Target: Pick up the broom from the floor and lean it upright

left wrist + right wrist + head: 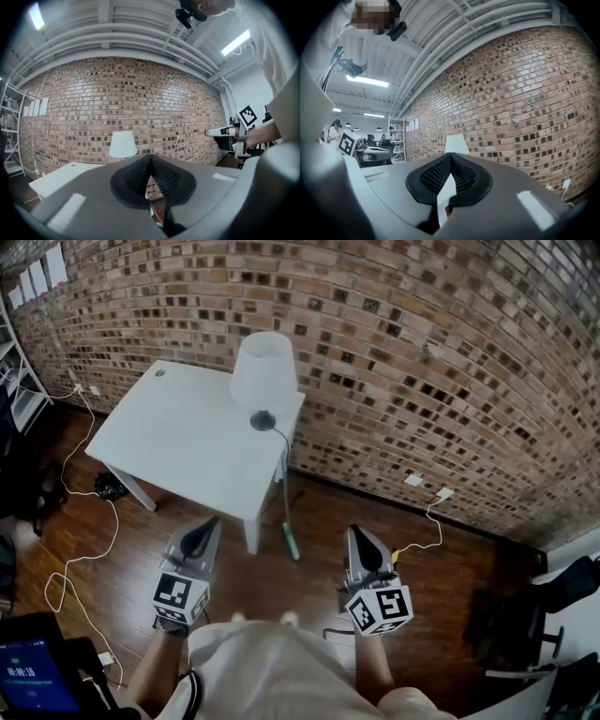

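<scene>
The broom (287, 521) seems to lean upright against the tabletop (187, 437) edge. The left hand-held gripper (206, 524) and the right hand-held gripper (357, 533) are both closed and empty.

White table (178, 442), teal-ended broom (291, 542), red-brick wall (422, 352)

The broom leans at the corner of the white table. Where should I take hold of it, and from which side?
On the broom, probably the thin shaft at mid-length, approached from the open floor side: the table stands behind it, and so slim a pole suits a grip across it.
</scene>
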